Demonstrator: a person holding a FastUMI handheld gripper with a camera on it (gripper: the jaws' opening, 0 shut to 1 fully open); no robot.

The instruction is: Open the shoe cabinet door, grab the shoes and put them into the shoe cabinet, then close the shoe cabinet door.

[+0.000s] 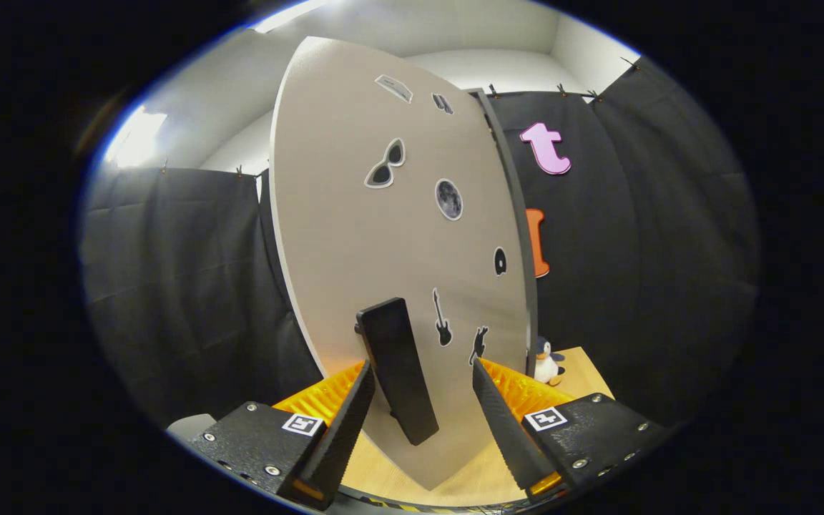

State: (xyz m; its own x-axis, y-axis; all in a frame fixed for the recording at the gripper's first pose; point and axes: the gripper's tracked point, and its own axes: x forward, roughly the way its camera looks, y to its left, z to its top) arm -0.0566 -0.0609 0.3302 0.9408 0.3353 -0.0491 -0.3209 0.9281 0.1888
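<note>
our hand-held gripper (423, 375) sits released around the door handle (398, 368); we judge the door (355, 236) stiff and light.

The shoe cabinet door (383, 250) stands upright just ahead of my gripper (423, 375), its handle (398, 368) between my spread fingers, touching neither. Right of the door, beyond its edge, a penguin toy (546, 361) sits on the table (584, 375).
</note>
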